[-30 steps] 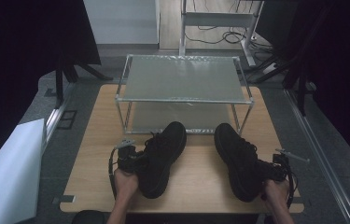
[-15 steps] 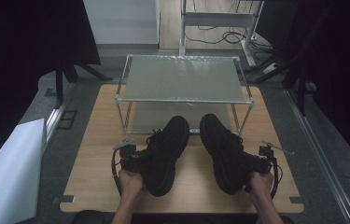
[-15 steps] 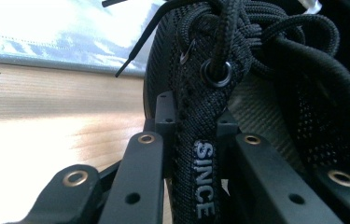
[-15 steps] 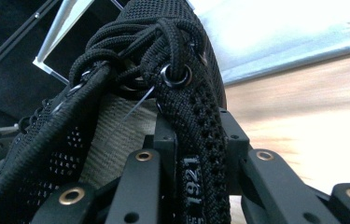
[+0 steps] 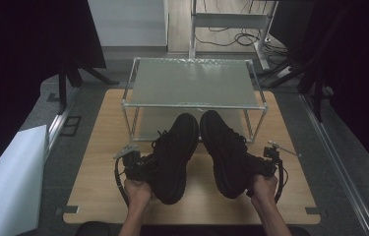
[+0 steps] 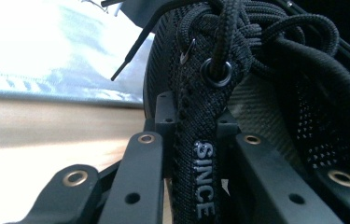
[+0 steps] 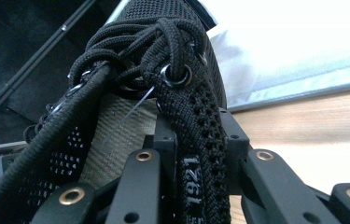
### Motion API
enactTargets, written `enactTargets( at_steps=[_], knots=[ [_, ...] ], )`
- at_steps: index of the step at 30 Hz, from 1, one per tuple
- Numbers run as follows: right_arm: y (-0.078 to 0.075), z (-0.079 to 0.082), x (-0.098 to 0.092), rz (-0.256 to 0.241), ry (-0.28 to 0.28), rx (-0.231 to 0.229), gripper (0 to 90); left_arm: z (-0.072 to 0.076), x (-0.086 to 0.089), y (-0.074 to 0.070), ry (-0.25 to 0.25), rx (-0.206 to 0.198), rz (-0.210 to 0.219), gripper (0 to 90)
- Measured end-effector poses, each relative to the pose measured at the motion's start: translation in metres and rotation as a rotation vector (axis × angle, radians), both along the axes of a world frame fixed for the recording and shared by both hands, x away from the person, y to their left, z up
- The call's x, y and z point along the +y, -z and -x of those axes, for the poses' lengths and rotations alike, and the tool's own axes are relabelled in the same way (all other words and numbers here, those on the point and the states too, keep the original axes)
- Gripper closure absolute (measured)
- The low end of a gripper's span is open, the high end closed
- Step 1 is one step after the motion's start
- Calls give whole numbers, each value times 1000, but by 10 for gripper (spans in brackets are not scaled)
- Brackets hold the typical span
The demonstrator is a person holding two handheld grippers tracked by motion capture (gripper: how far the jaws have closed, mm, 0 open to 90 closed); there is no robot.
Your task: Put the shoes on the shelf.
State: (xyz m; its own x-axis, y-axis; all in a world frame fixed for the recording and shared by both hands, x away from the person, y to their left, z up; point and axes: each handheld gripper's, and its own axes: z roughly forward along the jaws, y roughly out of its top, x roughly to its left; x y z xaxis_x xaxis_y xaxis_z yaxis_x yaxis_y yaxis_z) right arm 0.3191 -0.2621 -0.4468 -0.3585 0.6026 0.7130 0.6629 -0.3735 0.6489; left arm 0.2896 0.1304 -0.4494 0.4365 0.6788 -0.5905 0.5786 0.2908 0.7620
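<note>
Each set of jaws pinches the collar edge of a black shoe: left shoe [image 6: 200,140], right shoe [image 7: 186,140], toes at the wire rack's [image 5: 192,104] lower shelf above the tabletop [image 5: 98,162]. Thin fabric grips could slip; toes may snag the frame.

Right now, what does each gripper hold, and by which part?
The left gripper clamps the left black lace-up mesh shoe by its collar edge; the right gripper clamps the right black shoe likewise.

A lab-like recording room: black curtains [image 5: 29,44], floor cables [image 5: 231,37], and a wooden table [image 5: 98,162].
</note>
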Motion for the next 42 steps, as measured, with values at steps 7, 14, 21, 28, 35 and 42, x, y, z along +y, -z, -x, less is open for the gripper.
enactTargets(
  at_steps=[7, 14, 21, 28, 35, 42],
  knots=[
    [-7, 3, 2, -35, 1, 5, 740, 3, -2, -12, -20, -11, 22, 784],
    [-15, 10, 1, -50, -5, -10, 740, 7, -4, -22, -27, -29, 28, 784],
    [-25, 11, 0, -73, 1, -22, 741, 5, -4, -30, -48, -34, 48, 784],
    [-38, 7, 5, -94, 18, -33, 740, 3, -8, -37, -69, -41, 59, 781],
    [-50, 0, 12, -115, 36, -42, 740, -5, -10, -49, -100, -55, 88, 781],
    [-69, -15, 21, -117, 69, -56, 740, -21, -13, -63, -129, -57, 113, 780]
  ],
)
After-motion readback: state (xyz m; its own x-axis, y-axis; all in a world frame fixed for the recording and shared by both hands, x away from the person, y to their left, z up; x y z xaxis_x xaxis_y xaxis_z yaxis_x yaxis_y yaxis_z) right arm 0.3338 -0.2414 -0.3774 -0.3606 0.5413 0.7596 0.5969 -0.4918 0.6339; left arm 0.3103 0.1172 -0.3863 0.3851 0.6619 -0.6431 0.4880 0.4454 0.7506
